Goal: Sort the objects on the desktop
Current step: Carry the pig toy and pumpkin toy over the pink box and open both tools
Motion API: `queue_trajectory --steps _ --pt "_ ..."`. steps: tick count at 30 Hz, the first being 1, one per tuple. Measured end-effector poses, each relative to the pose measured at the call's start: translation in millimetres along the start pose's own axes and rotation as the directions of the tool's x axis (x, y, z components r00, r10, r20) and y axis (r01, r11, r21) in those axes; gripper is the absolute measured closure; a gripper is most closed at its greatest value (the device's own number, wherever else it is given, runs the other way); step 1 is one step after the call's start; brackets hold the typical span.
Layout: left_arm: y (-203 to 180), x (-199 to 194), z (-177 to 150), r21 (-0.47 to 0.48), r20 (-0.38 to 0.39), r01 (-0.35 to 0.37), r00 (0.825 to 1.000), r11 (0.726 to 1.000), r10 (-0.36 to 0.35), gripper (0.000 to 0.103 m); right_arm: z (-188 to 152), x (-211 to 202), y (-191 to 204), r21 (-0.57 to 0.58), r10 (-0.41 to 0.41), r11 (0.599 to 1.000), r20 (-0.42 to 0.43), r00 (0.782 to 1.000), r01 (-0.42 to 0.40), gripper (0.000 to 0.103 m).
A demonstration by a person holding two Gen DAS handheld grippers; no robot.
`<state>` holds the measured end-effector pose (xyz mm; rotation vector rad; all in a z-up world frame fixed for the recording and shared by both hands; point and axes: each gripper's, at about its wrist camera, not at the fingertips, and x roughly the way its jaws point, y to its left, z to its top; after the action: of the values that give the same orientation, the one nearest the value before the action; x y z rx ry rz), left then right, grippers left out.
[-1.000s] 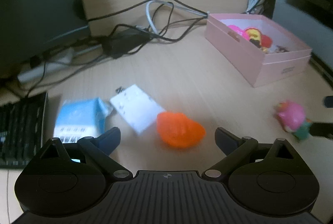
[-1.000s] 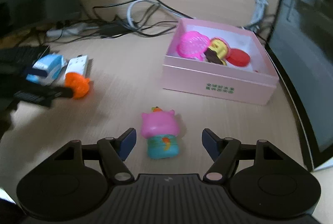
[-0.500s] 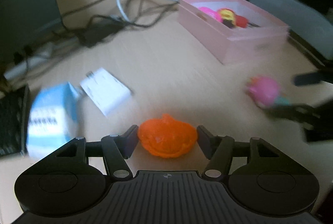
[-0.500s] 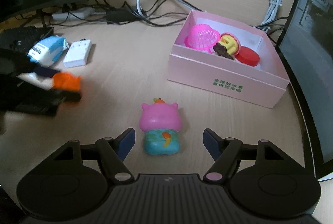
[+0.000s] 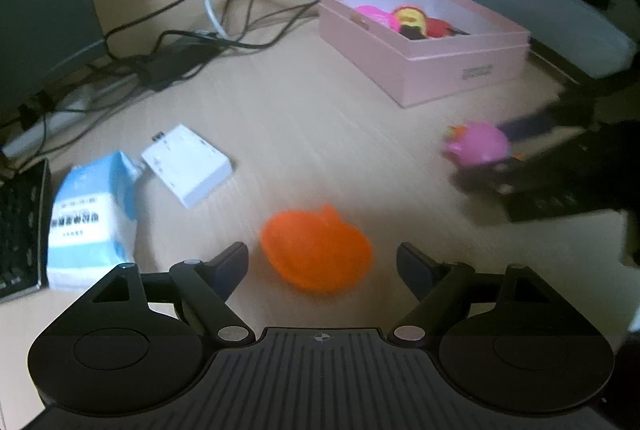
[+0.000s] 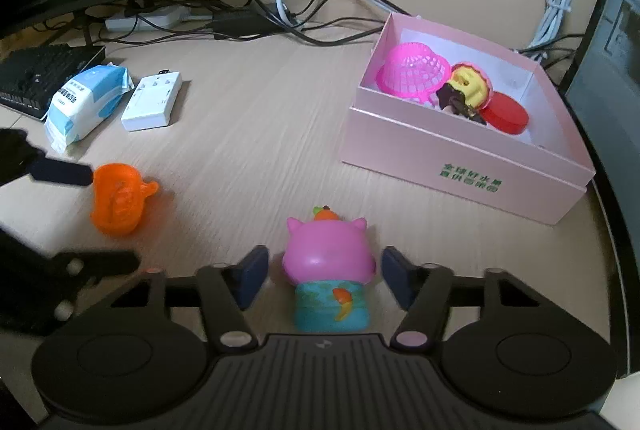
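An orange pumpkin toy (image 5: 316, 250) lies on the wooden desk between the fingers of my left gripper (image 5: 322, 264). Its jaws are opening, with a gap on each side of the toy. A pink pig toy (image 6: 328, 258) with a teal base stands between the fingers of my right gripper (image 6: 324, 272). Those jaws are closing, and thin gaps still show at both pads. The pink box (image 6: 460, 166) at the right holds a pink basket (image 6: 412, 72), a yellow toy and a red lid. The pumpkin (image 6: 118, 204) and the pig (image 5: 476, 146) also show in the opposite views.
A blue-white tissue pack (image 6: 84, 98) and a white adapter (image 6: 152, 102) lie at the left, beside a black keyboard (image 6: 40, 74). Tangled cables (image 6: 256, 18) and a monitor base run along the back. A dark computer case (image 6: 612, 42) stands right of the box.
The left jaws narrowed around the pumpkin, then spread apart again. The right gripper moved forward and down, so the pig now sits between its narrower jaws.
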<state>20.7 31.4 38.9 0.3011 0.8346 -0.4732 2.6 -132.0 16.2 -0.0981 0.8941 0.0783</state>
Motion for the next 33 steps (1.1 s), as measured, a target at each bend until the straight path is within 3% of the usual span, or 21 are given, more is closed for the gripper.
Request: queue_trajectory --steps 1,7,14,16,17,20,23,25,26,28,31,33 --pt "1.0 2.3 2.1 0.005 0.005 -0.003 1.000 1.000 0.003 0.020 -0.5 0.1 -0.8 0.004 0.001 1.000 -0.005 1.000 -0.001 0.052" --pt "-1.4 6.0 4.0 0.055 0.010 -0.002 1.000 0.998 0.001 0.039 -6.1 -5.0 -4.7 0.013 0.001 1.000 -0.003 1.000 -0.001 0.054" --pt "-8.3 -13.8 8.8 0.078 0.035 0.042 0.998 0.996 -0.045 0.040 -12.5 -23.5 -18.2 0.054 0.050 0.997 -0.034 0.998 -0.048 0.055" --pt "-6.7 -35.3 27.4 0.058 0.087 0.088 0.992 0.994 -0.093 0.040 -7.0 -45.0 -31.0 0.071 0.053 0.996 -0.016 0.998 -0.051 0.055" --pt "-6.9 -46.7 38.8 0.061 0.130 0.098 0.986 0.993 -0.105 0.040 -0.6 -59.5 -38.8 0.071 0.039 0.997 0.011 0.999 -0.040 0.055" --pt "-11.3 -82.2 83.8 0.097 0.306 0.096 0.944 0.991 -0.122 0.040 35.3 -119.5 -68.1 0.084 -0.039 0.996 0.159 0.987 0.026 0.055" --pt "-24.3 -93.5 128.7 0.123 0.429 0.082 0.894 0.989 -0.127 0.040 71.1 -180.6 -90.5 0.104 -0.124 0.990 0.342 0.932 0.093 0.055" --pt "-37.1 -84.1 152.5 0.122 0.459 0.072 0.880 0.990 -0.120 0.040 86.8 -207.8 -100.2 0.107 -0.163 0.986 0.427 0.889 0.129 0.055" --pt "-43.7 -75.2 163.5 0.116 0.456 0.083 0.881 0.990 -0.128 0.040 92.1 -216.3 -104.4 0.107 -0.176 0.984 0.454 0.873 0.143 0.055" --pt "-52.2 -53.0 180.7 0.098 0.433 0.118 0.889 0.988 -0.149 0.040 96.9 -220.1 -111.0 0.108 -0.183 0.983 0.466 0.866 0.150 0.055" --pt "-69.2 -11.0 193.6 0.091 0.388 0.135 0.908 0.987 -0.160 0.040 96.7 -209.3 -123.1 0.084 -0.163 0.986 0.439 0.884 0.141 0.055" --pt "-78.2 19.5 193.1 0.083 0.331 0.143 0.930 0.986 -0.163 0.038 94.8 -196.4 -131.1 0.073 -0.154 0.988 0.408 0.900 0.136 0.055"
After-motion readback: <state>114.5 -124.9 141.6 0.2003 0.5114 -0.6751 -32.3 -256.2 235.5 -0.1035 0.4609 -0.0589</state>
